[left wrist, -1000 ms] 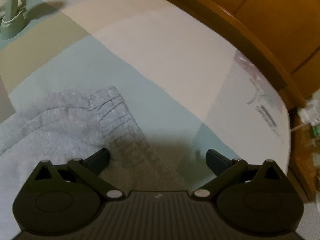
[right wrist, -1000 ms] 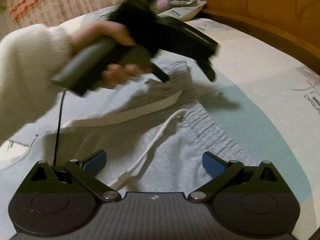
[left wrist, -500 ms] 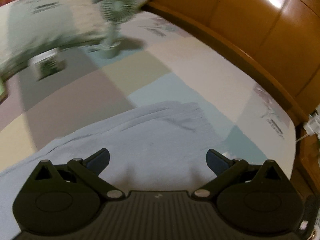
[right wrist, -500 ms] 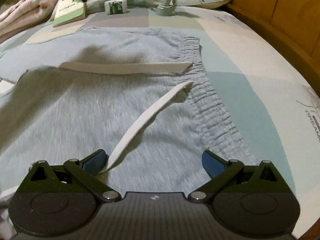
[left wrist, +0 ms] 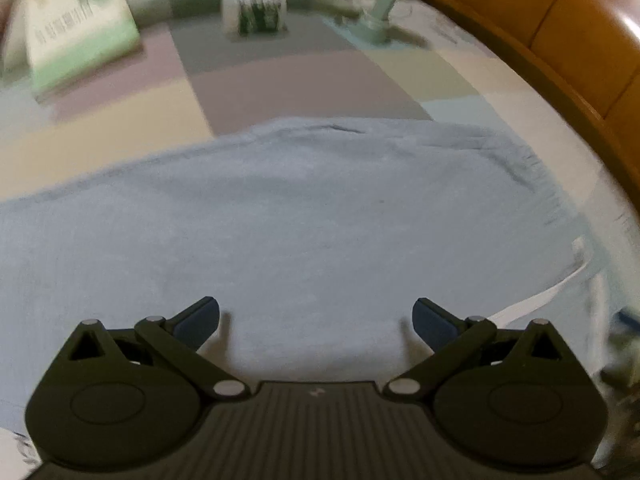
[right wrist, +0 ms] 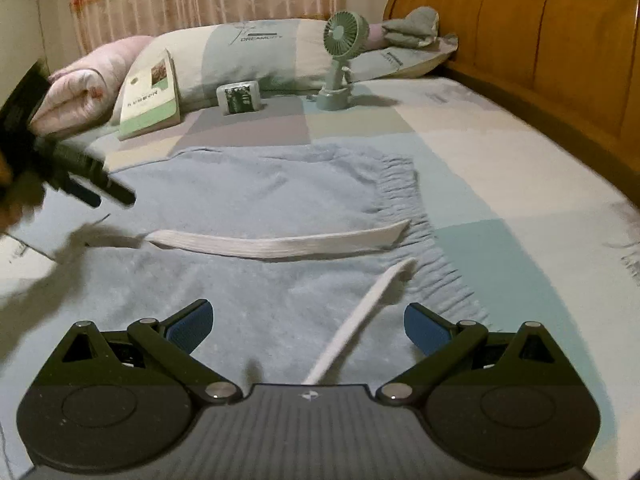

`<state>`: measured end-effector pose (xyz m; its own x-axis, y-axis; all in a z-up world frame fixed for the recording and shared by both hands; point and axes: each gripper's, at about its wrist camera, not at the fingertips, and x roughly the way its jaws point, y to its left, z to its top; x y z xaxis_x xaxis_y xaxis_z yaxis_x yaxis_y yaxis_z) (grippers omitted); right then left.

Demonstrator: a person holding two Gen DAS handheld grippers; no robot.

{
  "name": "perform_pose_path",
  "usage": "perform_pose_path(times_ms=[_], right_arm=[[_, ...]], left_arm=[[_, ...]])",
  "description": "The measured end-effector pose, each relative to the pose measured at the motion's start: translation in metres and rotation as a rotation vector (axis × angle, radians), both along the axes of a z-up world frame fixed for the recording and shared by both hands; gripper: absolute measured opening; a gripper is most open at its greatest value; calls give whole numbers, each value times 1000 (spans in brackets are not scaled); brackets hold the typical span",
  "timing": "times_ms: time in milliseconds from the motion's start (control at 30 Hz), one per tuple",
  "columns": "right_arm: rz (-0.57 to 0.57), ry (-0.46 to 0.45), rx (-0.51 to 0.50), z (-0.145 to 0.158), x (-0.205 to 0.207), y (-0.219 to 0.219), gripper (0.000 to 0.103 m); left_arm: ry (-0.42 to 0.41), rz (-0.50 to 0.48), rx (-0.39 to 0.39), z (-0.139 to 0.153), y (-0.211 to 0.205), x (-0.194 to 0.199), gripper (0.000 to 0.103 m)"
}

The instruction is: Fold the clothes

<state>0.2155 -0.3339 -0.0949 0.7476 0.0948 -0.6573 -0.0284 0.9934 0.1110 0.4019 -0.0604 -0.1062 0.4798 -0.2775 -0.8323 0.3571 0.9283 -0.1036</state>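
Light blue-grey sweatpants lie flat on the bed, their gathered waistband toward the right. Two white drawstrings rest on them: one lies across, the other runs toward my right gripper. My right gripper hovers open over the near part of the pants, holding nothing. My left gripper is open above the pants, also holding nothing. The same left gripper shows blurred at the far left of the right wrist view, above the pants' left part.
Behind the pants on the patchwork sheet stand a green desk fan, a small box and a book leaning on pillows. A wooden headboard runs along the right side.
My left gripper has swung from the waistband corner leftward across the pants, so the fan, box and book have come into its view. My right gripper's view has lifted to show the whole bed.
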Motion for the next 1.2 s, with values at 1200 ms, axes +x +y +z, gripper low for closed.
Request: perform_pose_path(times_ms=[1200], right_arm=[[94, 55, -120, 34, -9, 79, 103]], left_arm=[[-329, -308, 107, -3, -14, -47, 101]])
